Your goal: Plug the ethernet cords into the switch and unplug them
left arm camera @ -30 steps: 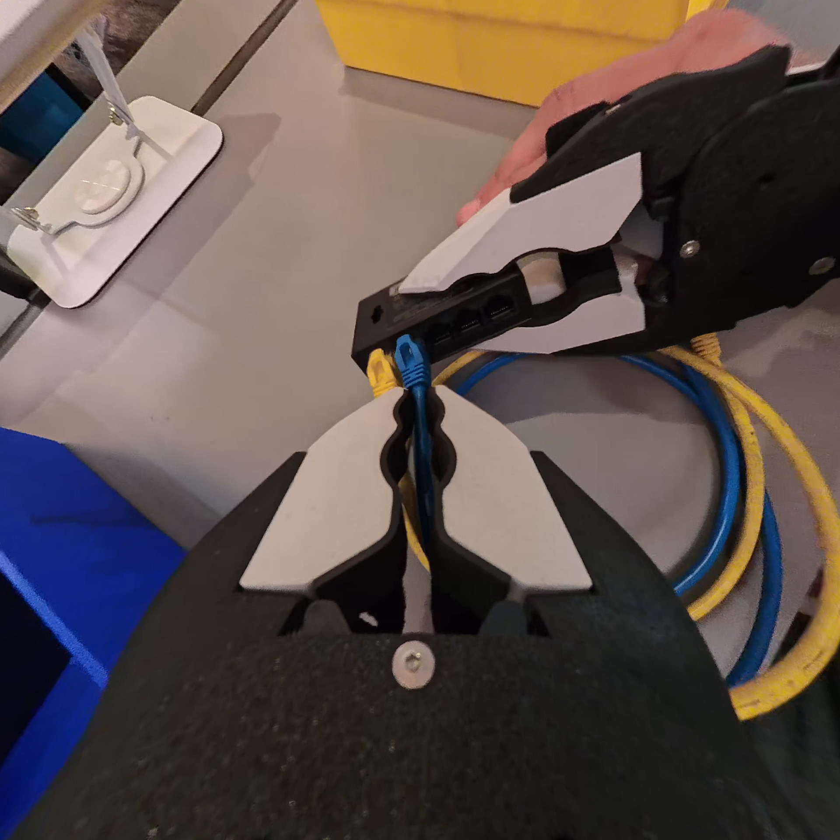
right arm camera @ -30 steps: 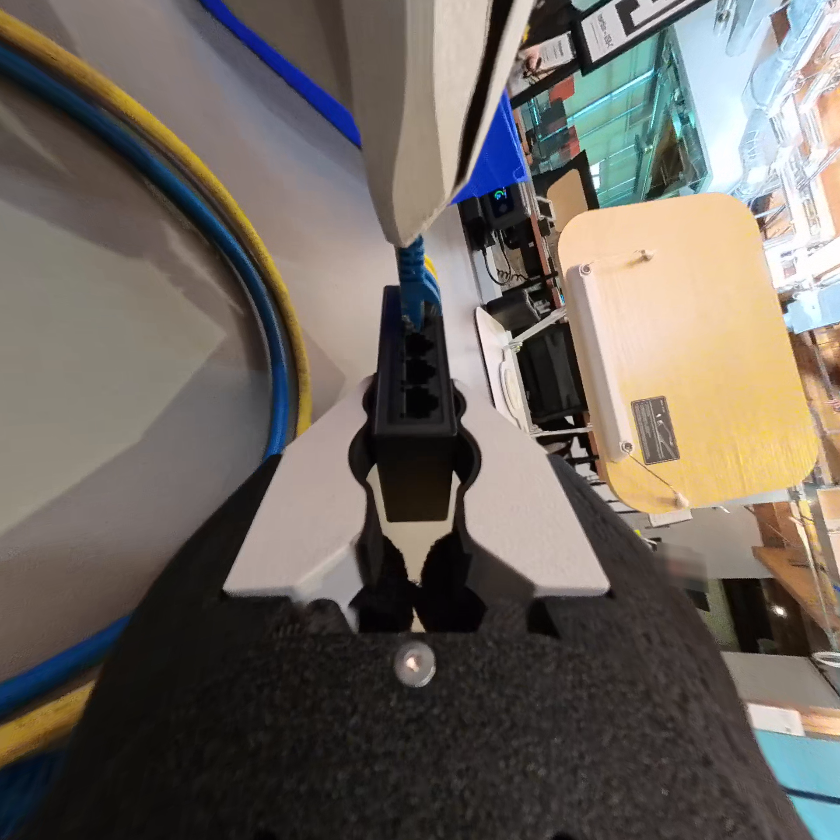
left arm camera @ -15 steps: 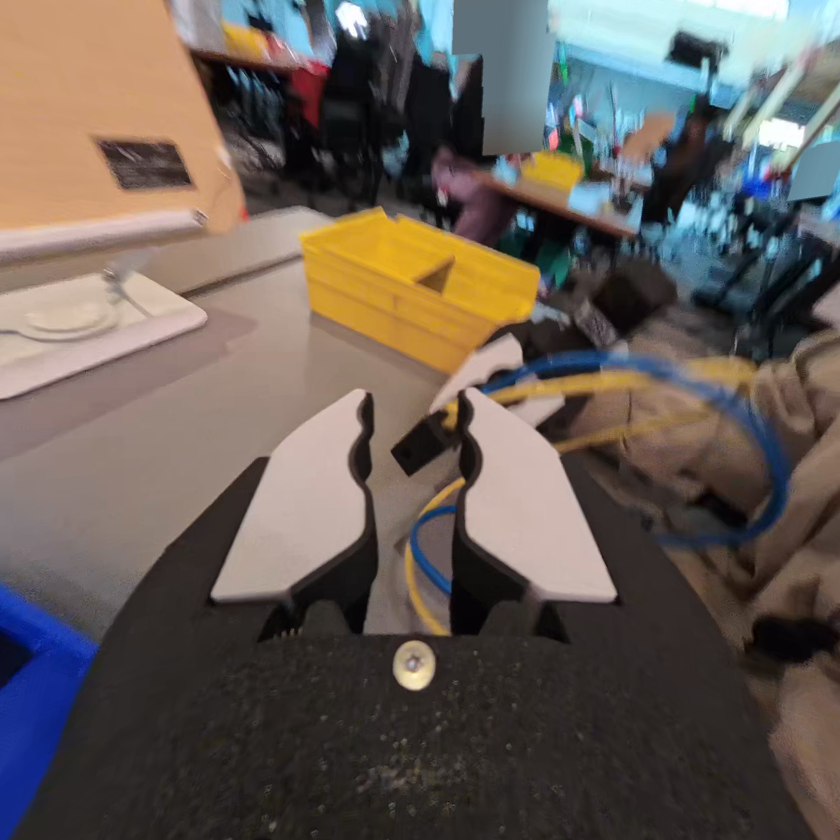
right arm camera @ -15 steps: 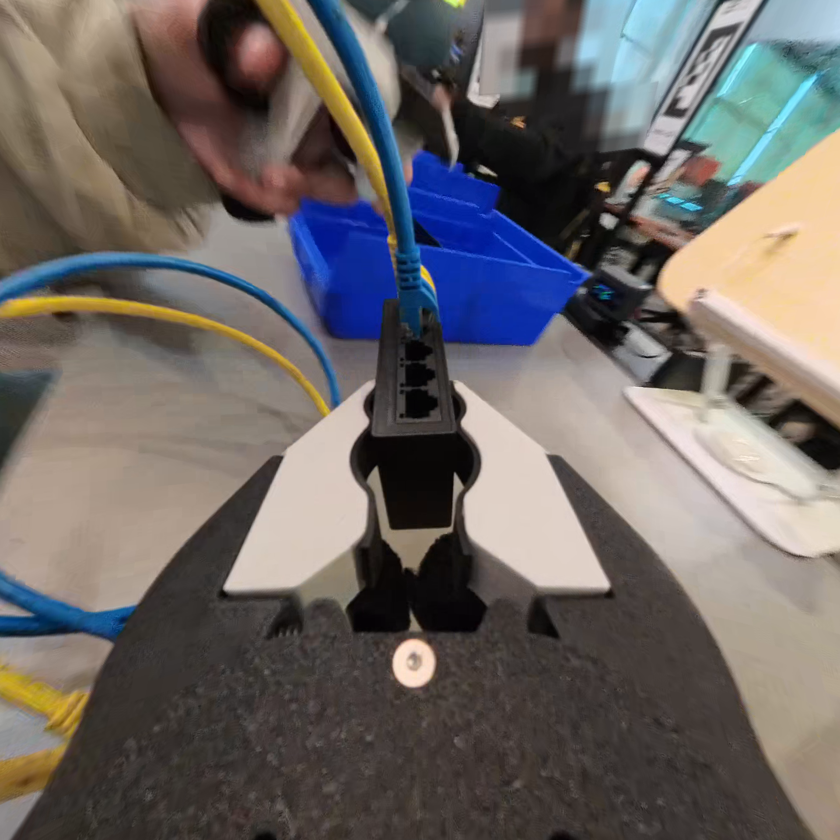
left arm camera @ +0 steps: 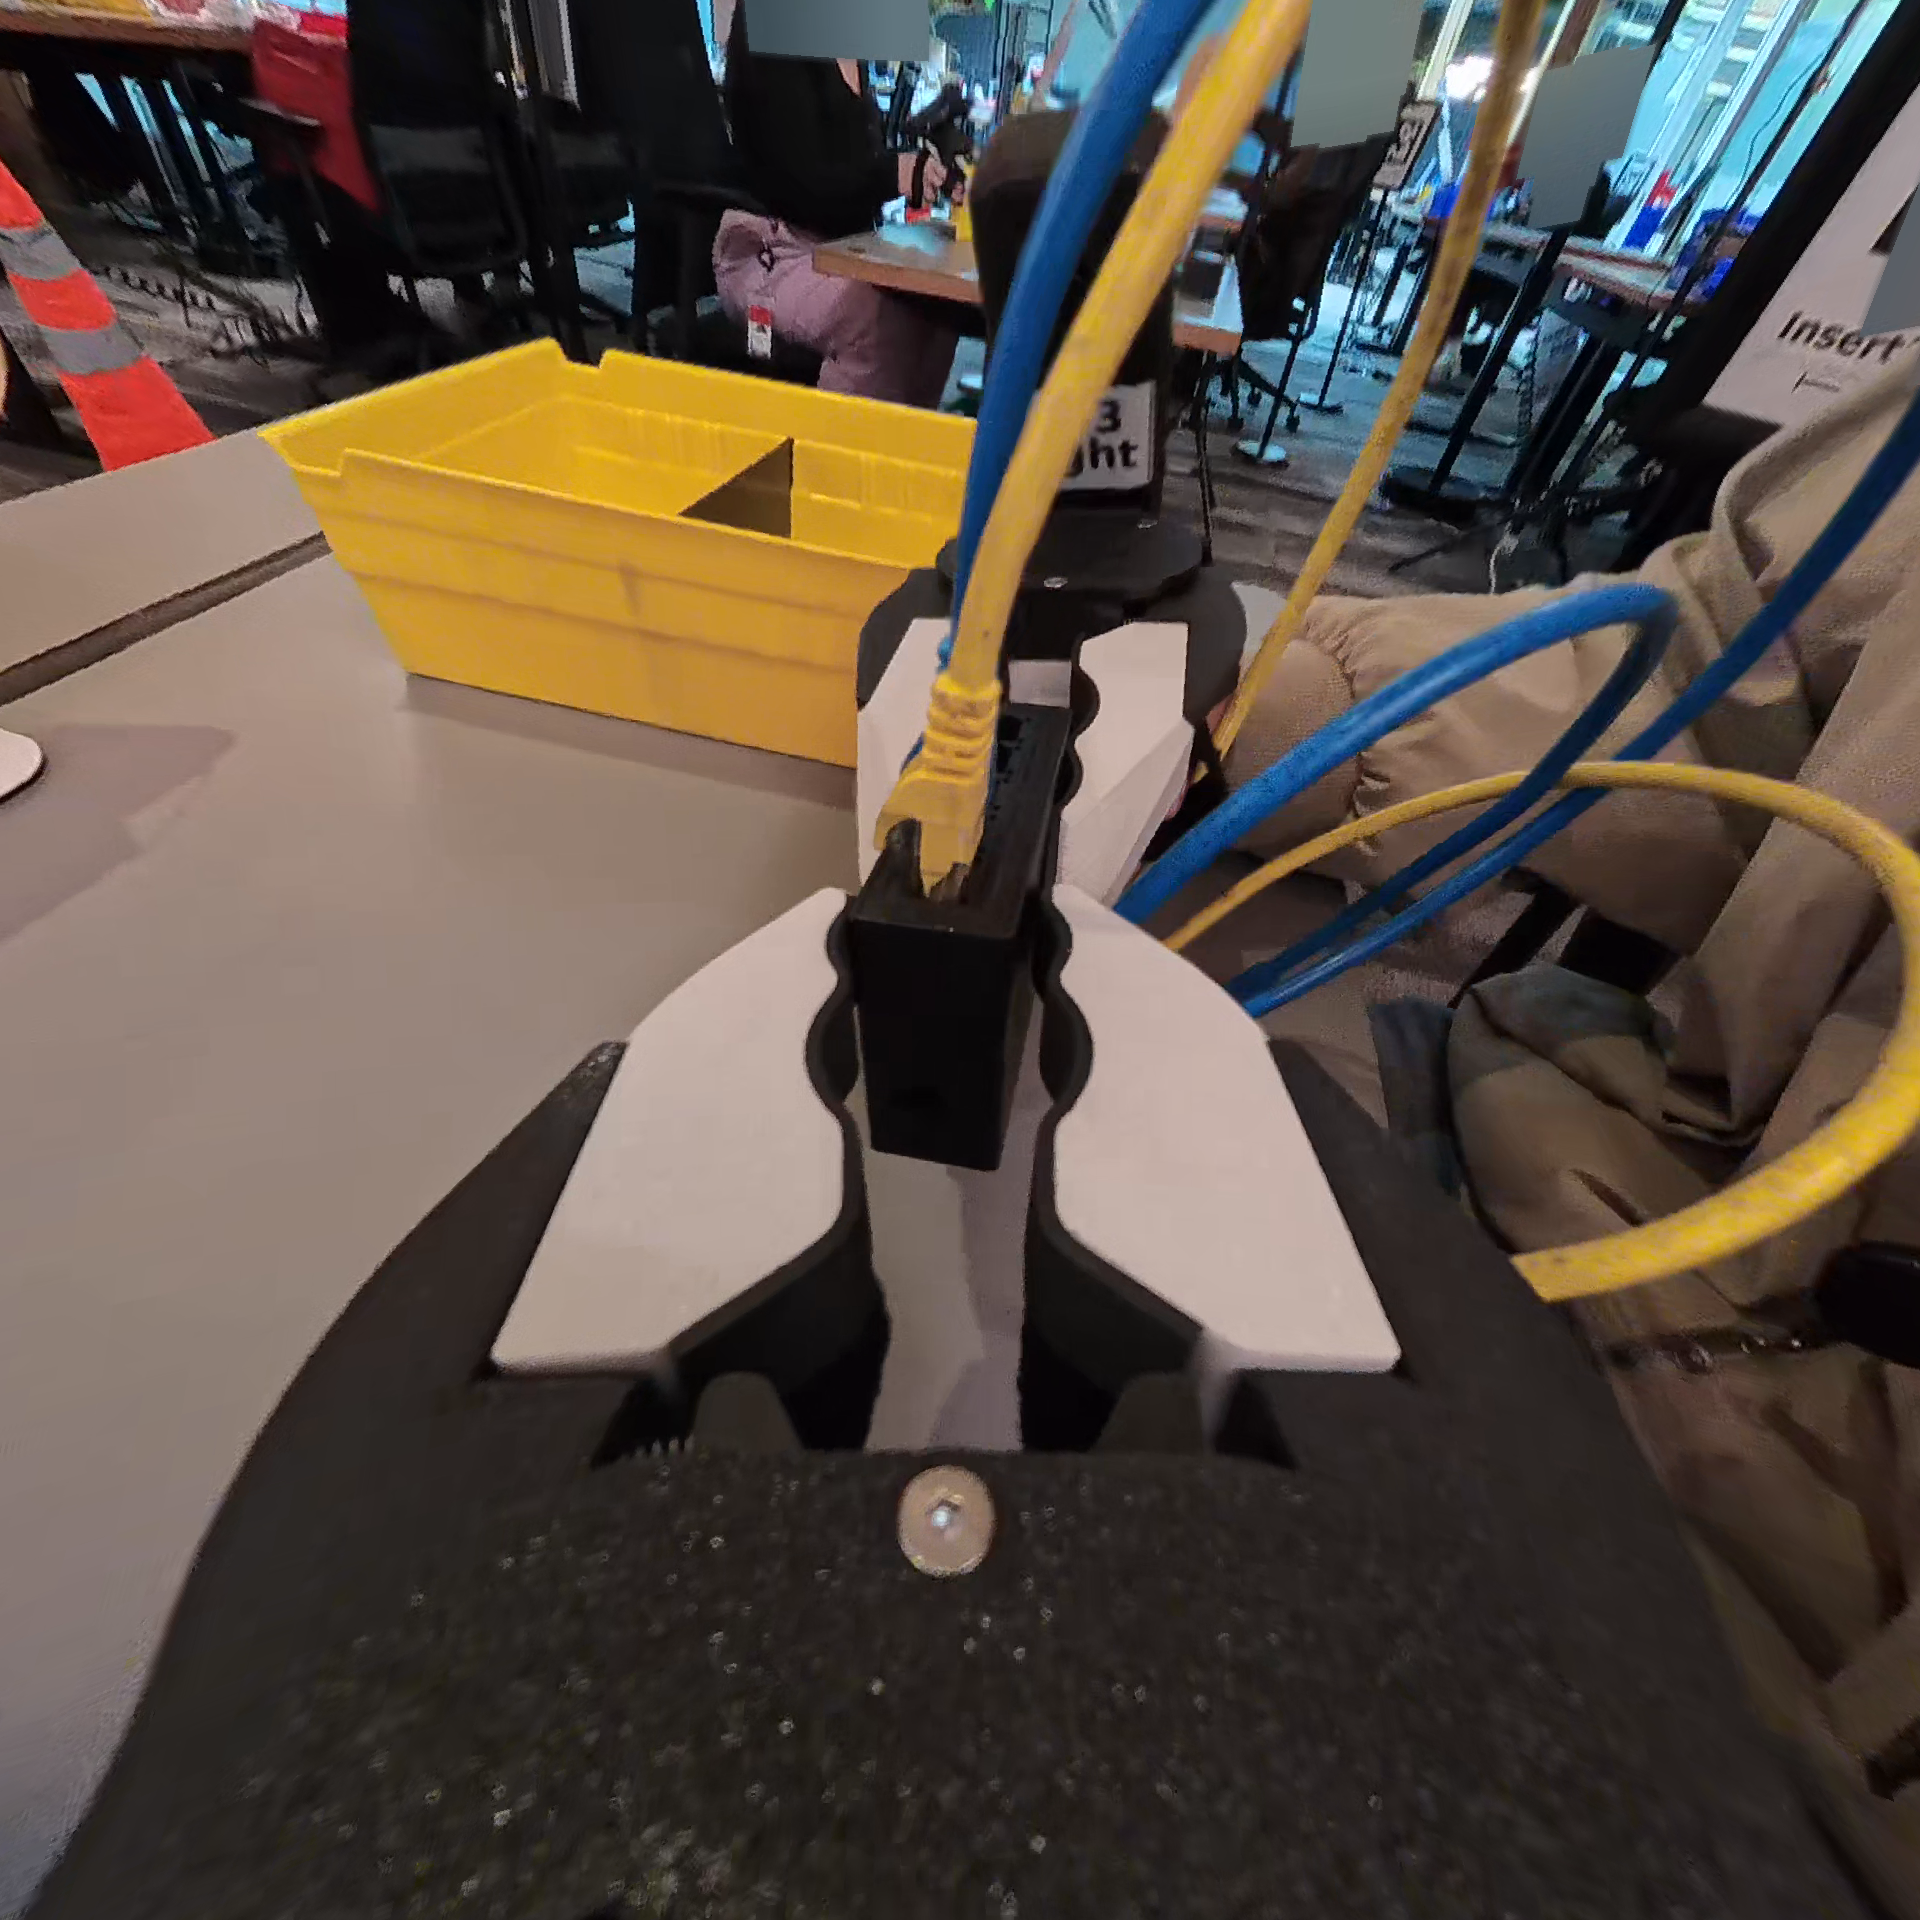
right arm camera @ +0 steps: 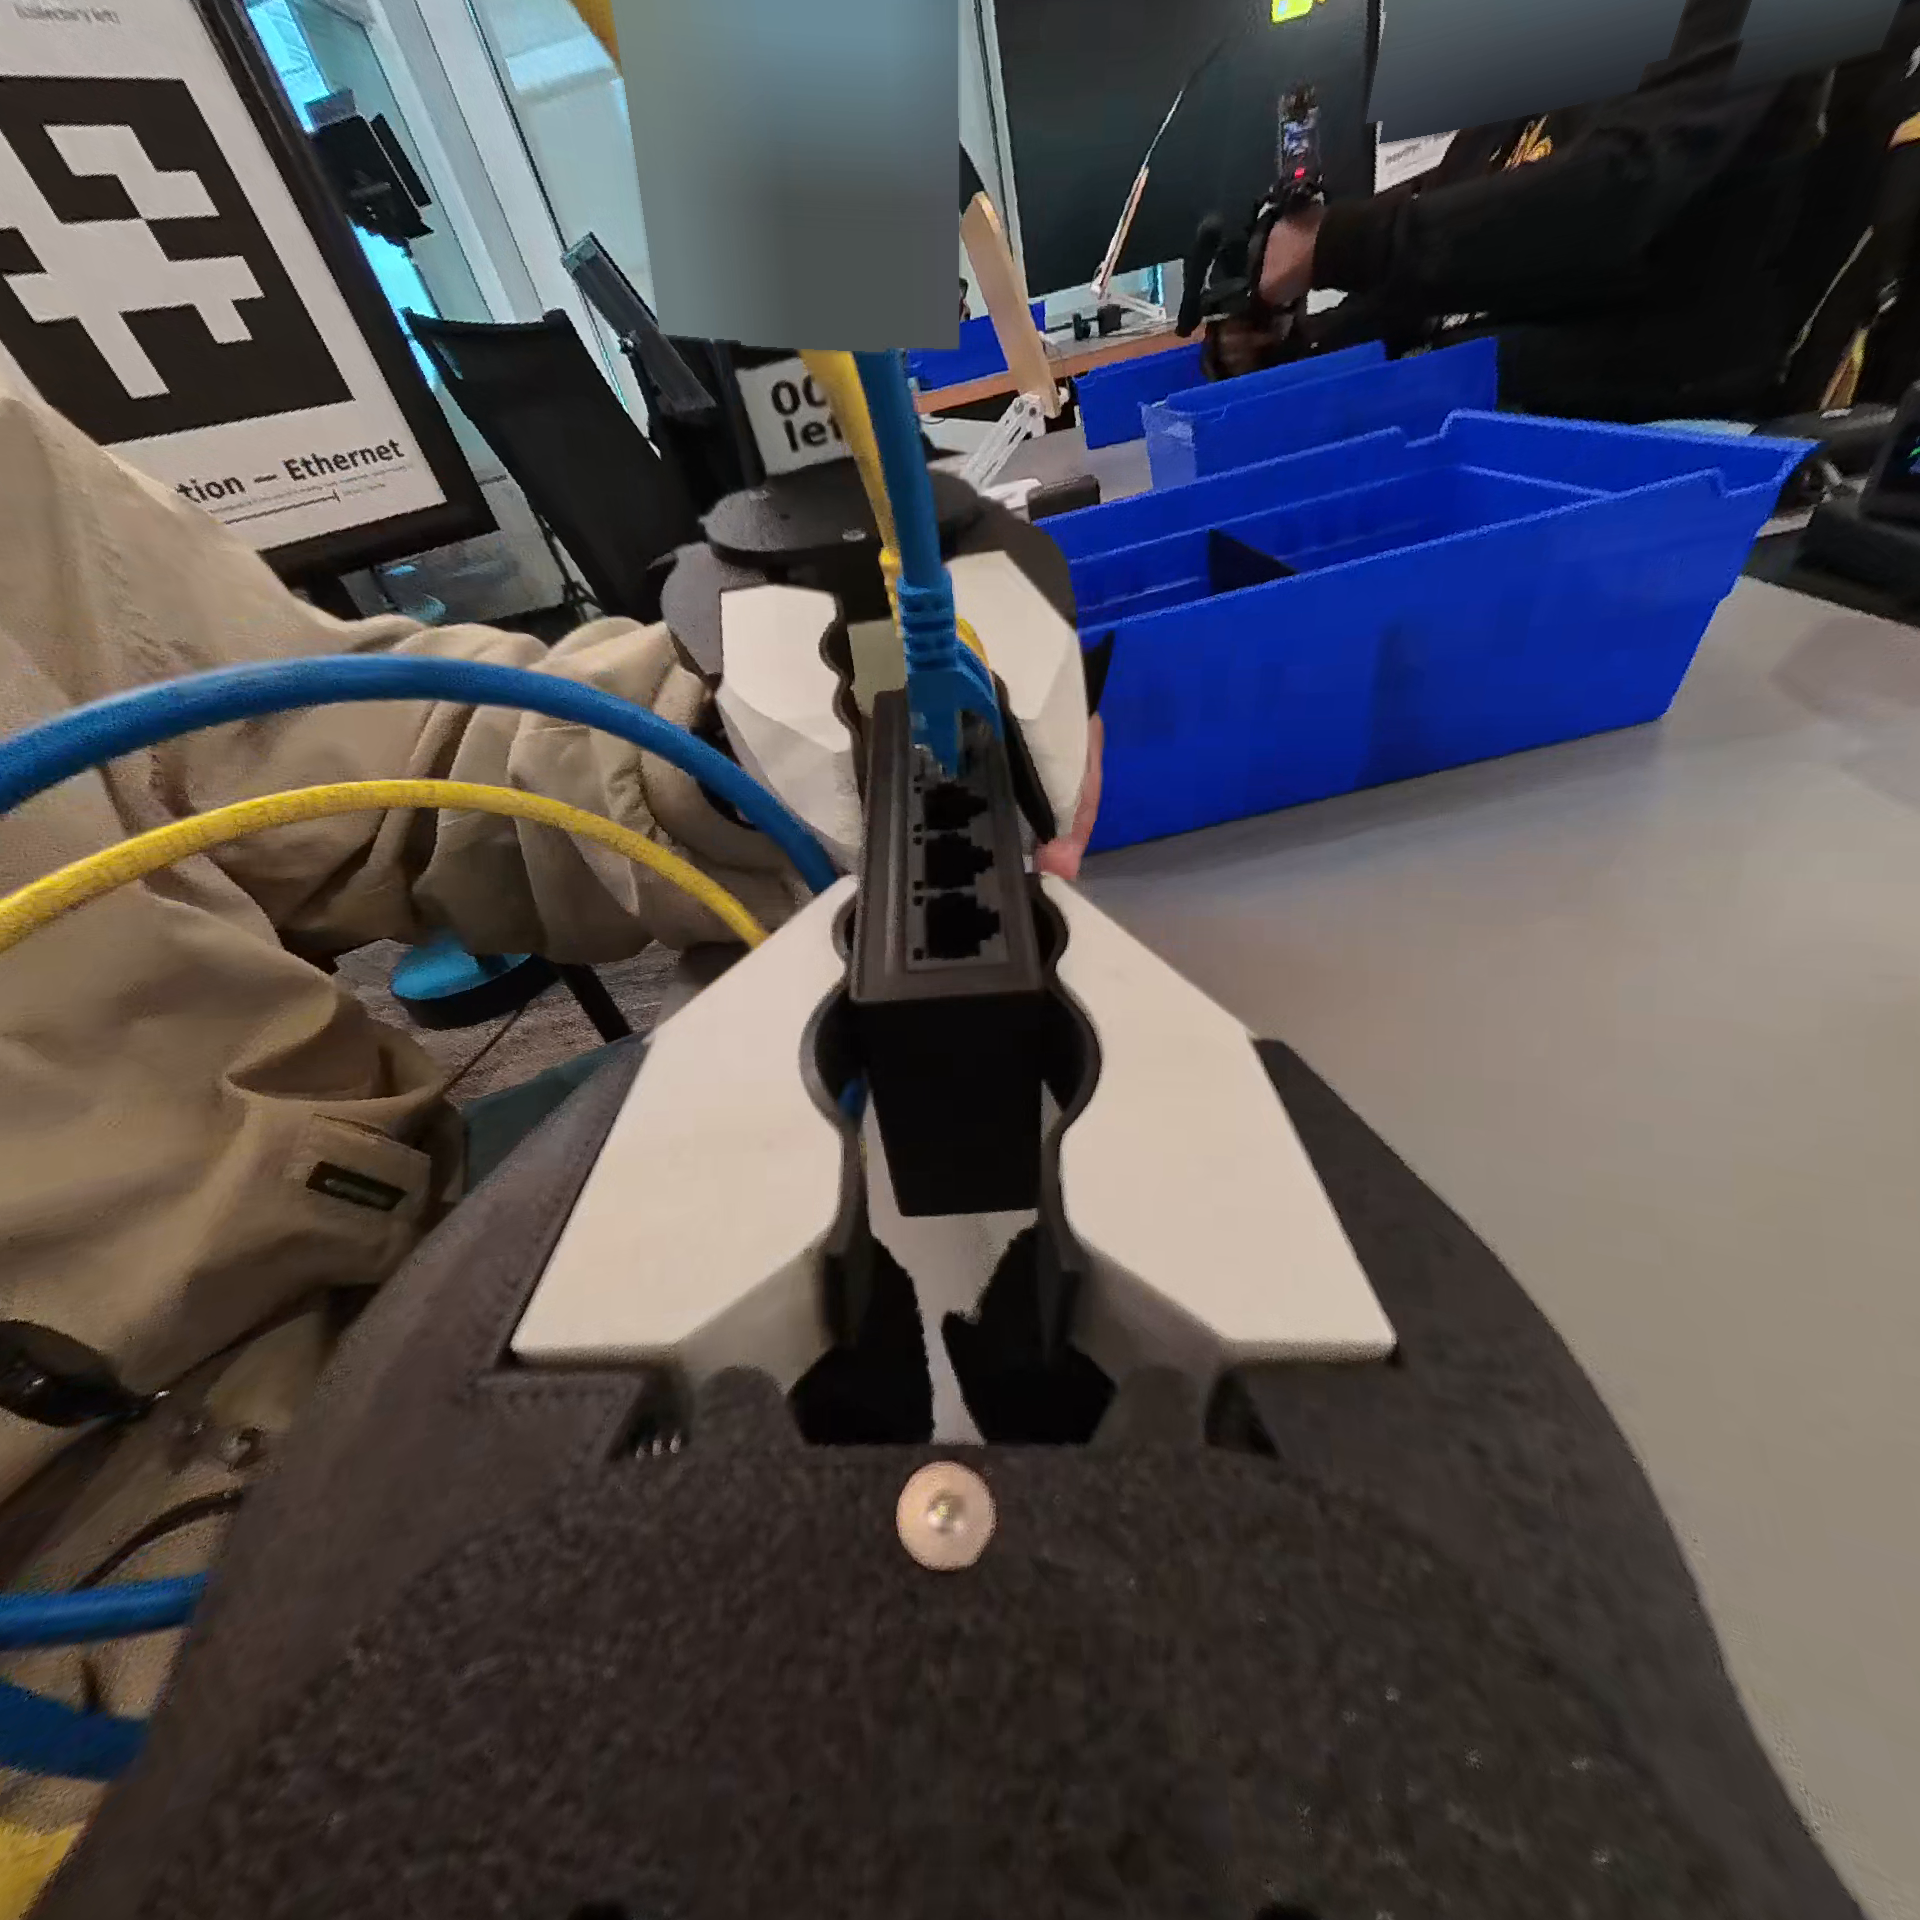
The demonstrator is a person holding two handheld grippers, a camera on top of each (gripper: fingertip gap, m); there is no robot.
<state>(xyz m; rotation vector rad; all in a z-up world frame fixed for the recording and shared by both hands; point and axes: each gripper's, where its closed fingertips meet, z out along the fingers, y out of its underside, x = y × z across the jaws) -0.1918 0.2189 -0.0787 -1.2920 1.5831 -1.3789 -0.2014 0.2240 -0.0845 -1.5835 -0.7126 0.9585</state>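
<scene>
The black switch (left arm camera: pixel 940 1039) is held above the grey table (left arm camera: pixel 312 935) by both ends. My left gripper (left arm camera: pixel 945 914) is shut on its near end in the left wrist view. My right gripper (right arm camera: pixel 951 904) is shut on the opposite end (right arm camera: pixel 951 1091). Each gripper shows at the far end in the other's view: the right (left arm camera: pixel 1023 727), the left (right arm camera: pixel 904 686). A yellow plug (left arm camera: pixel 940 790) and a blue plug (right arm camera: pixel 940 665) sit in ports at my left gripper's end. Three ports (right arm camera: pixel 956 862) near my right gripper are empty. The cords rise and loop sideways.
A yellow bin (left arm camera: pixel 623 540) stands on the table behind the switch in the left wrist view. A blue divided bin (right arm camera: pixel 1403 623) stands behind it in the right wrist view. A person's beige jacket (left arm camera: pixel 1662 831) lies beside the cord loops. People and tables are behind.
My left gripper let go of the blue cord, opened, and is now shut on the switch's end. The switch rose off the table with its cords. My right gripper kept its hold.
</scene>
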